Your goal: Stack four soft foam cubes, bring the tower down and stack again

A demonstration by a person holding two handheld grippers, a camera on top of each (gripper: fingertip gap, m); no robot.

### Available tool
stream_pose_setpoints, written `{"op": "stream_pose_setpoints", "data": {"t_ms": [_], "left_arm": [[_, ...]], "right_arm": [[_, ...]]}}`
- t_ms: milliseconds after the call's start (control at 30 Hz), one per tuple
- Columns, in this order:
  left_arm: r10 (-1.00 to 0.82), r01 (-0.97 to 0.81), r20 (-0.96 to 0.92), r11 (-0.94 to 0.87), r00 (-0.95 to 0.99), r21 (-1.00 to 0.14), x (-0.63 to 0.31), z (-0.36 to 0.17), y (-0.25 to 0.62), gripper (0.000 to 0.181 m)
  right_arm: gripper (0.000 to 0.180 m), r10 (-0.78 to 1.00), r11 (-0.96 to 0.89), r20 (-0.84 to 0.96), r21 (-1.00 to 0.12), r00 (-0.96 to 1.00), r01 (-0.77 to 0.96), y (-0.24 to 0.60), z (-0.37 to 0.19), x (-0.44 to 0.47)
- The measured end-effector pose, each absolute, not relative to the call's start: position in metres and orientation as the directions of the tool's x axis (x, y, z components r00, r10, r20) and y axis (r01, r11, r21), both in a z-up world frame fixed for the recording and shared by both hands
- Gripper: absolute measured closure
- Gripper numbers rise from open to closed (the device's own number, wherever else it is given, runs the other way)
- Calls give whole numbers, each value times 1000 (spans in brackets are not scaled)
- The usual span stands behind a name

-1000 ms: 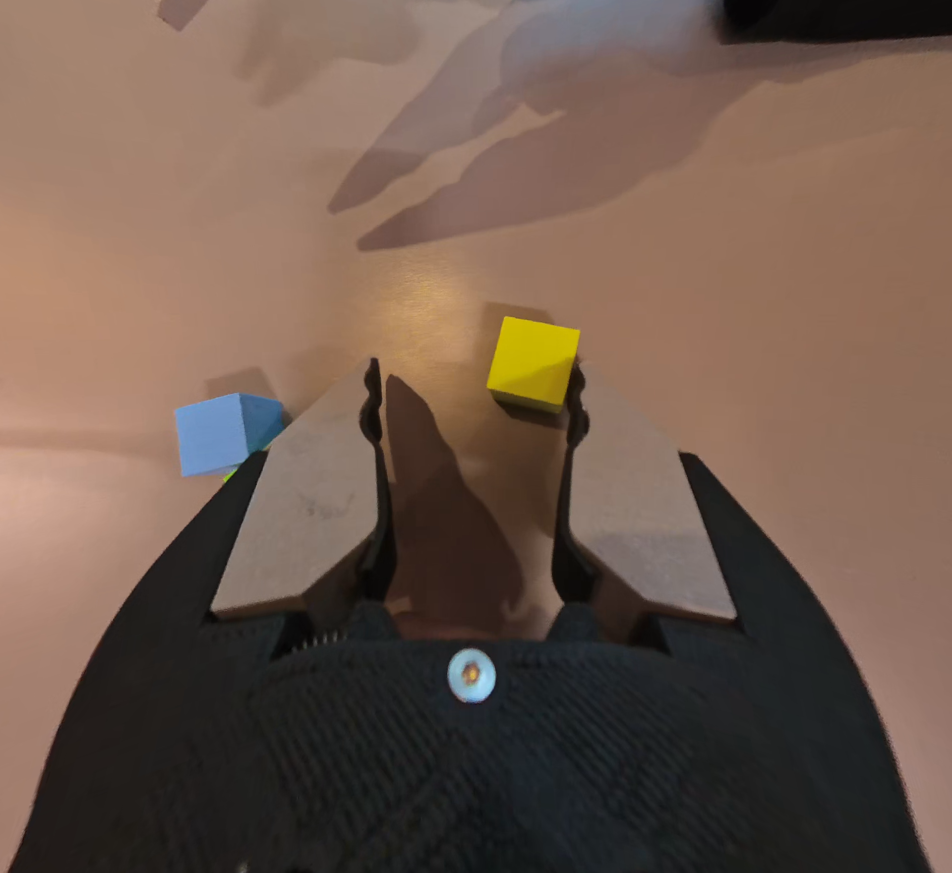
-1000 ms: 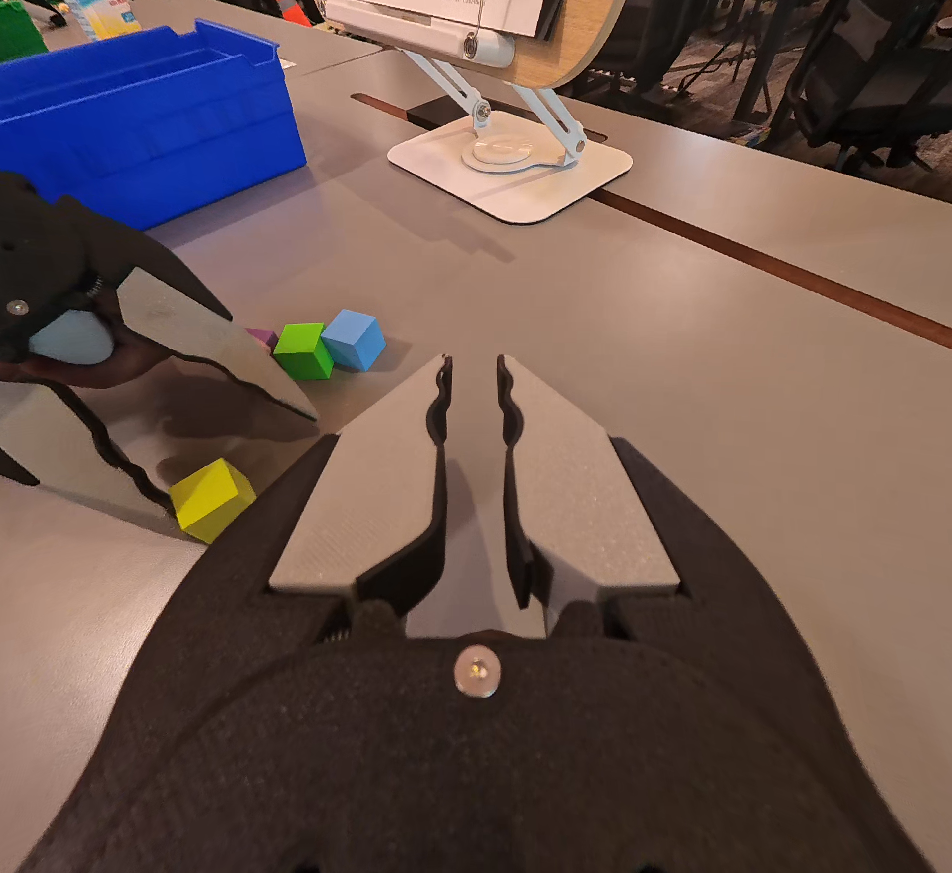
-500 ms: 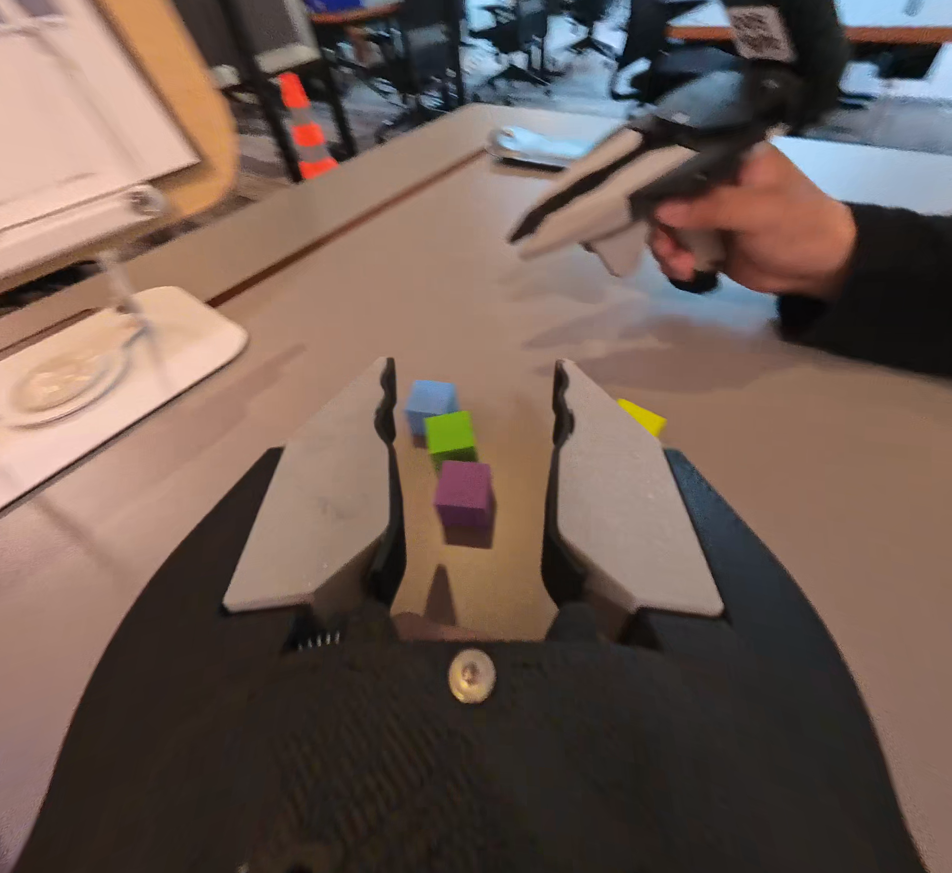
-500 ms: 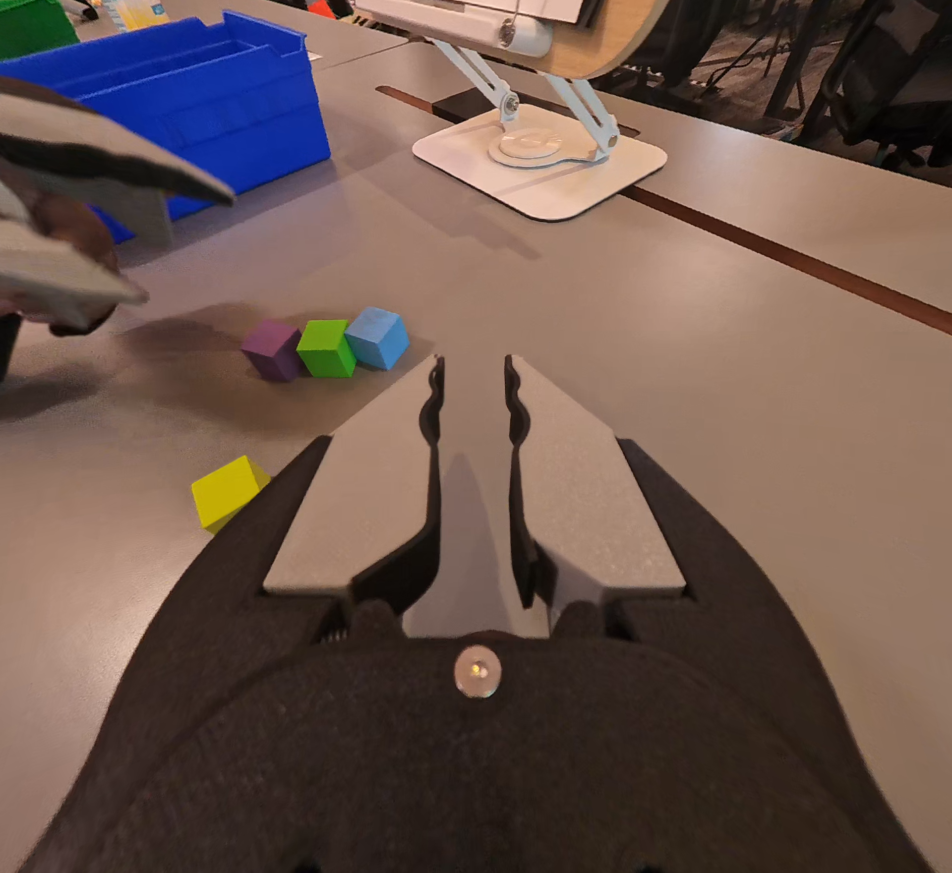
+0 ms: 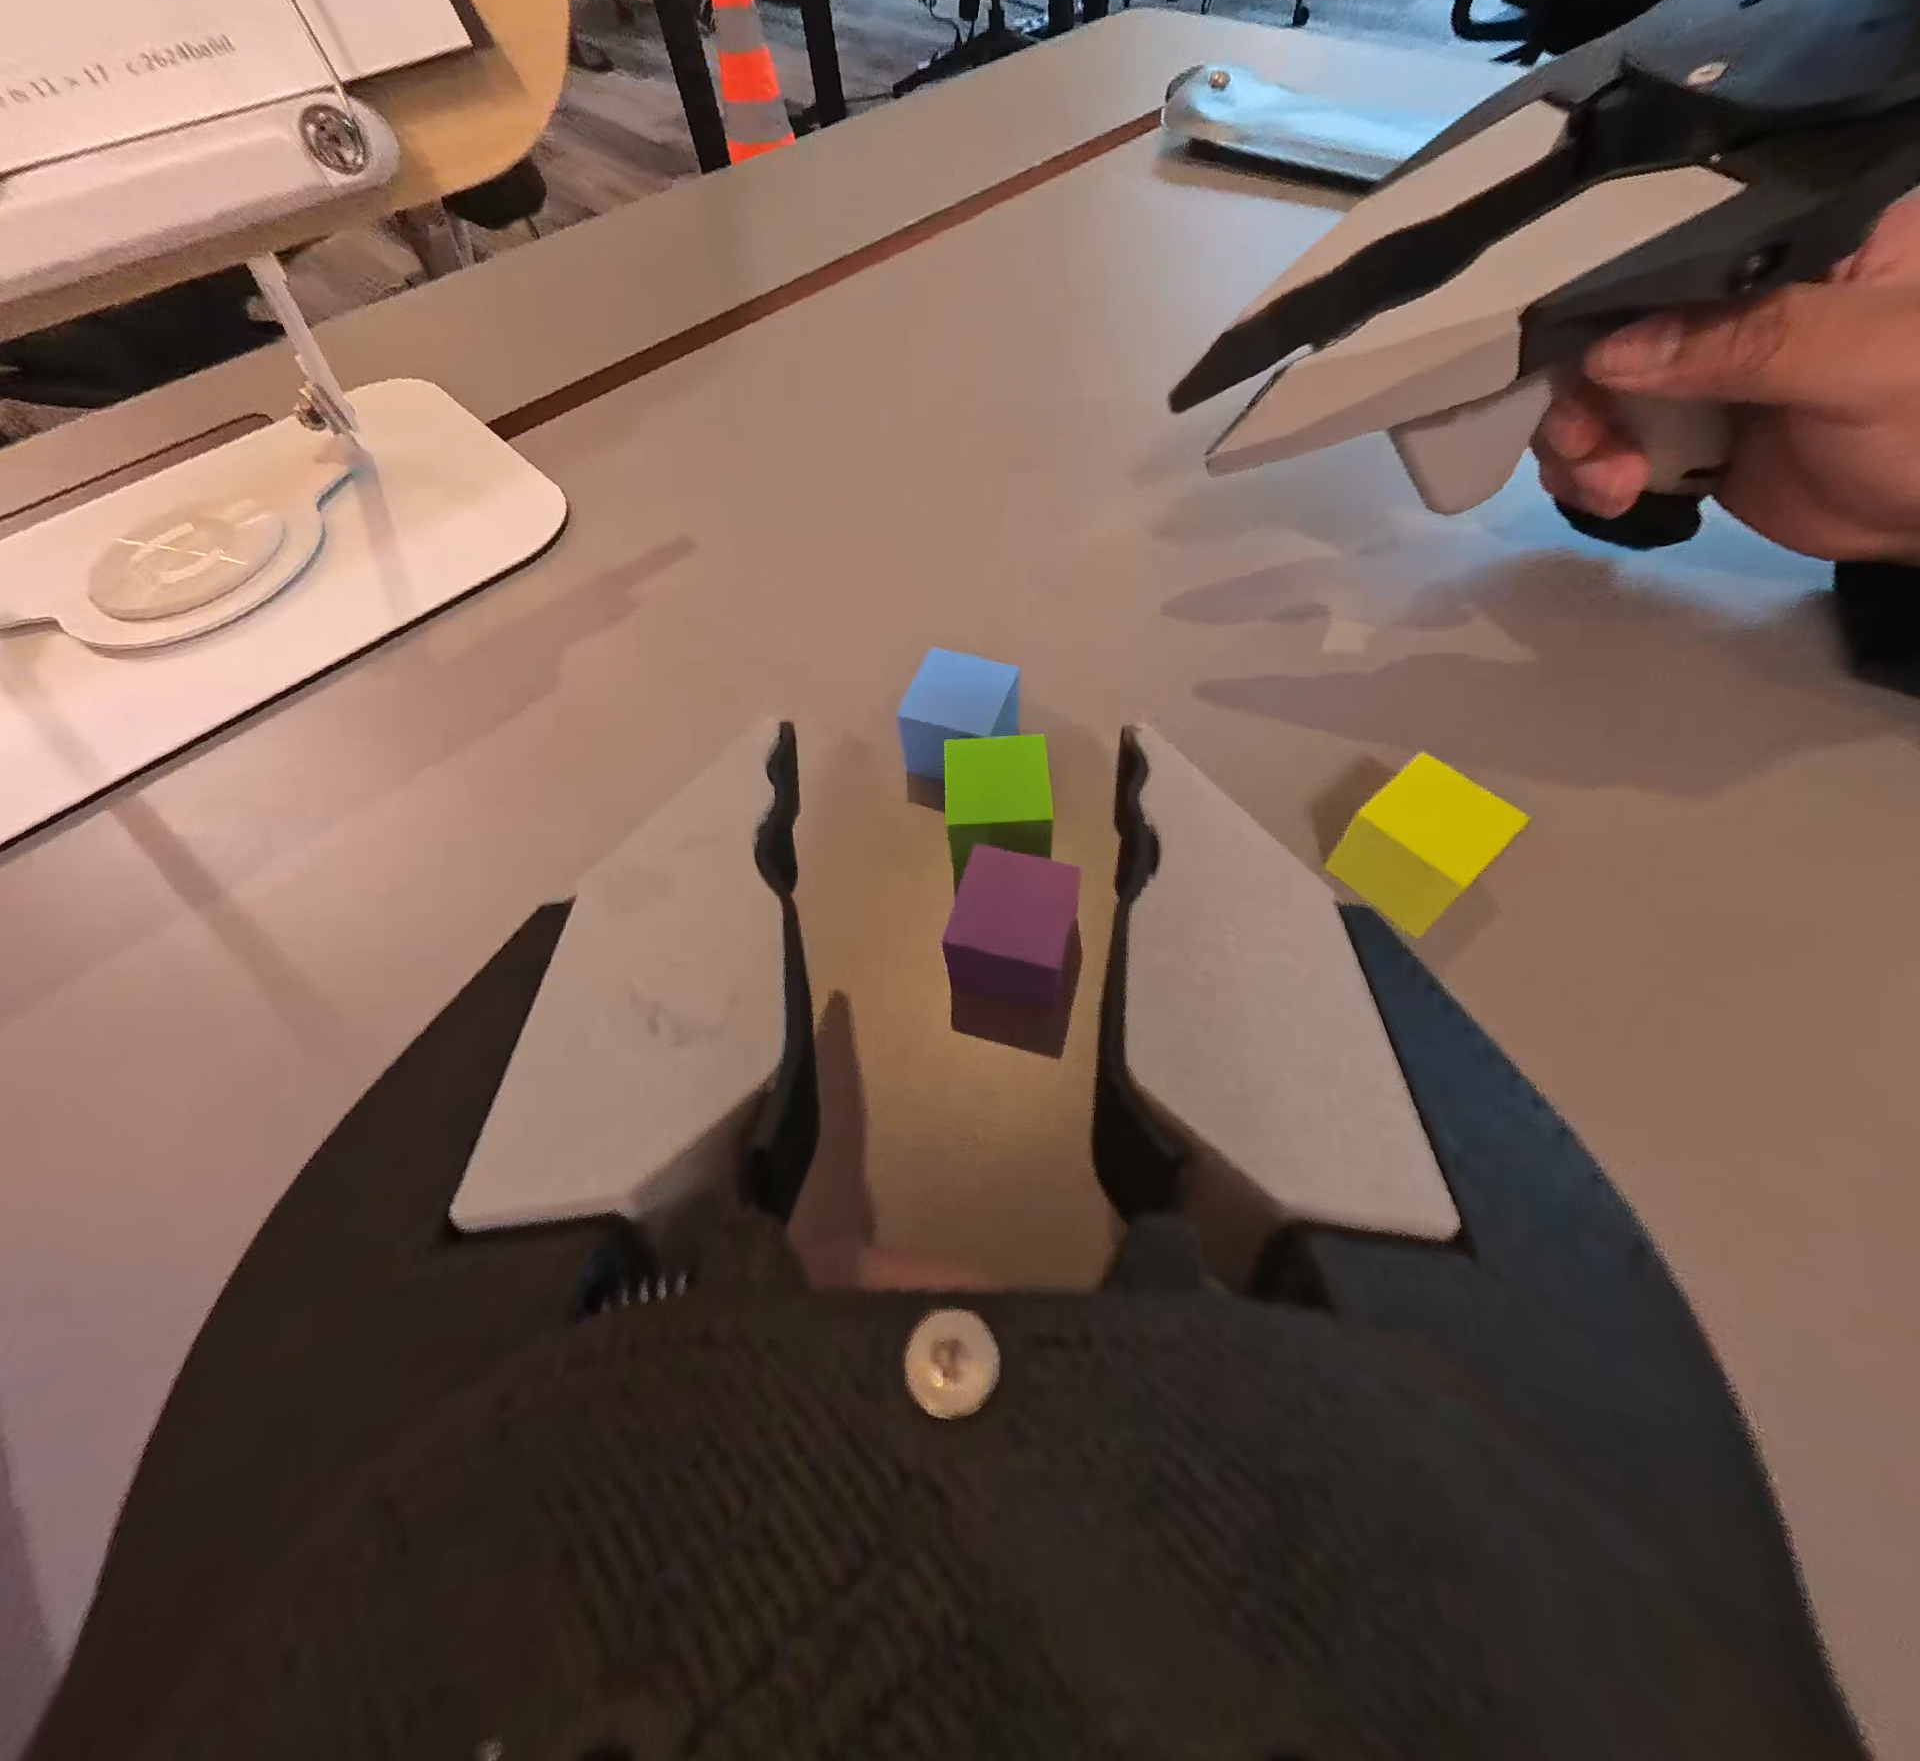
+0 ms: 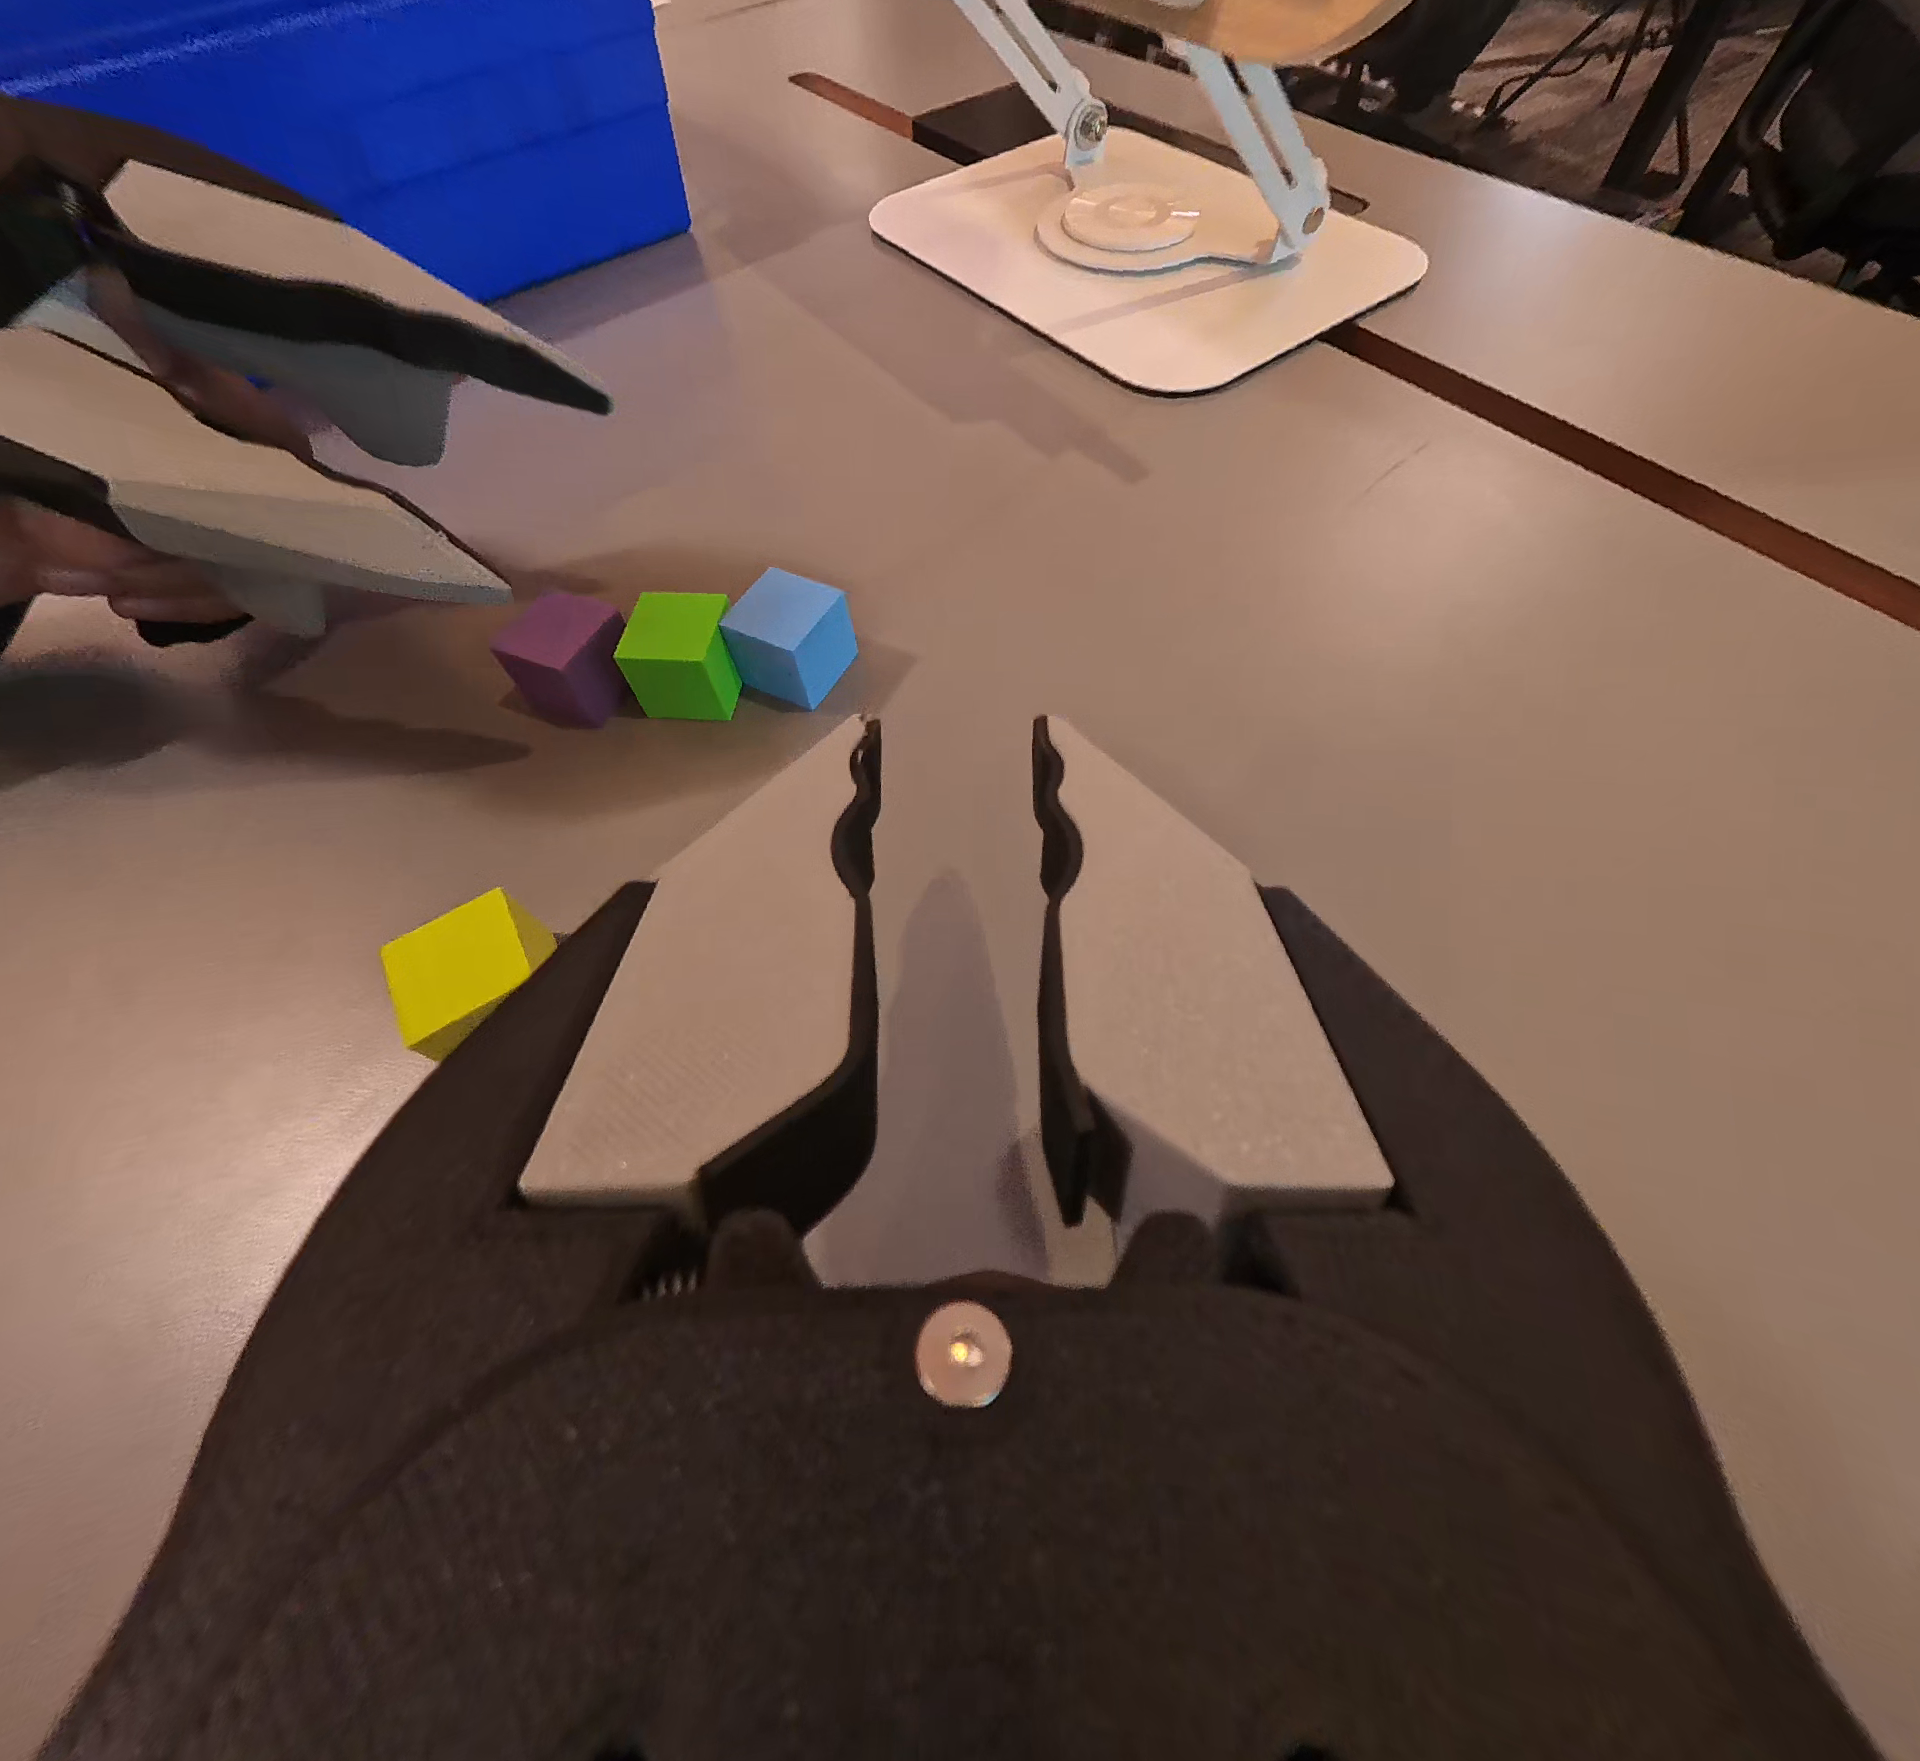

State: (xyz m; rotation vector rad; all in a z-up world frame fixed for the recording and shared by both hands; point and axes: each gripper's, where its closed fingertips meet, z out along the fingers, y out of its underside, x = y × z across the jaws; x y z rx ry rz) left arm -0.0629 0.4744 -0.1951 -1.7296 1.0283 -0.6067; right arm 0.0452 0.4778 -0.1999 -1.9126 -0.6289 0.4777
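In the right wrist view, the left tongs (image 6: 551,485) enter from the left edge, held in a hand (image 6: 114,568), their grey wedge-shaped fingers with black wavy inner pads spread wide and holding nothing; the lower fingertip hangs just above and beside the purple cube (image 6: 561,657). Behind them, at upper left, sits a blue plastic bin (image 6: 416,80).

On the smooth grey counter (image 6: 1351,672), three matte foam cubes lie in a short row whose long axis runs left to right across the middle of the frame: purple, then the green cube (image 6: 681,657), then the light blue cube (image 6: 792,636). Neighbours touch or nearly touch, and each is turned with a corner toward the camera. None is stacked. The yellow cube (image 6: 457,968) lies apart at lower left, just beside the outer edge of the right tongs (image 6: 956,735), which fill the lower centre and point up the frame. Their fingers stand moderately apart, with bare counter between them. At upper right stands a white flat-based stand (image 6: 1153,257) with slanted metal arms.

In the left wrist view the same row runs away from the camera between the open fingers (image 5: 665,963) of the left tongs (image 5: 951,745), the purple cube (image 5: 1013,922) nearest, and the yellow cube (image 5: 1423,838) to the right.
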Motion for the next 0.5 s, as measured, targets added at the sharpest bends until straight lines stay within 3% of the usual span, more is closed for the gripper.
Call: {"op": "stream_pose_setpoints", "data": {"t_ms": [500], "left_arm": [[-857, -363, -36, -179, 514, -914, -64, -196, 471, 121]], "right_arm": [[141, 635, -348, -5, -895, 772, 281, 476, -211, 34]]}}
